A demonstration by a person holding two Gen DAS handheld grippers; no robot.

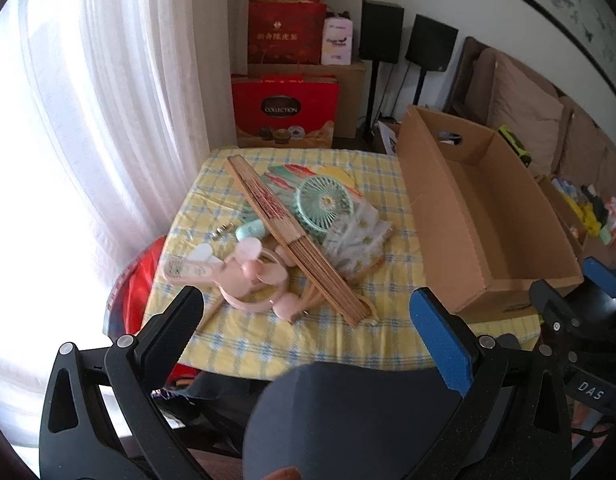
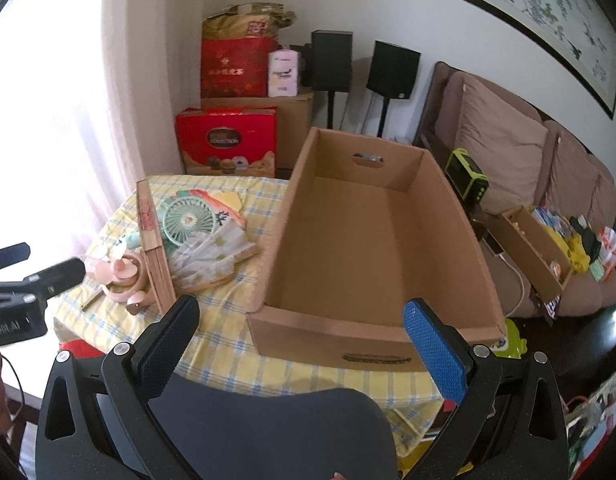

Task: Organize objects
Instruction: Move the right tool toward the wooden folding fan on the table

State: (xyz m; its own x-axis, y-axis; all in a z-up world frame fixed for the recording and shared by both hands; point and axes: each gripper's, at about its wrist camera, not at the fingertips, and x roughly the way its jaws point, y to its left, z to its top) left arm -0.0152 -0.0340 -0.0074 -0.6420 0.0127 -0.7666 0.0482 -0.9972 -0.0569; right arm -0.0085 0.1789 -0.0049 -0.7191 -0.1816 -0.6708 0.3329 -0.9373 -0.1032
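A pile of fans lies on the yellow checked tablecloth (image 1: pixel 292 344): a long folded bamboo fan (image 1: pixel 296 240), a mint handheld fan (image 1: pixel 325 205), a pink handheld fan (image 1: pixel 252 280) and a pale cloth fan (image 1: pixel 357 242). An empty open cardboard box (image 2: pixel 371 248) stands to their right. My left gripper (image 1: pixel 308 320) is open, hovering above the table's near edge in front of the pile. My right gripper (image 2: pixel 300 332) is open and empty, just before the box's near wall. The pile also shows in the right wrist view (image 2: pixel 188 240).
Red gift boxes (image 1: pixel 286 110) and a cardboard carton stack behind the table beside a white curtain (image 1: pixel 108 120). Two black speakers (image 2: pixel 363 66) stand by the wall. A brown sofa (image 2: pixel 547 168) with a smaller box of items (image 2: pixel 535 248) lies right.
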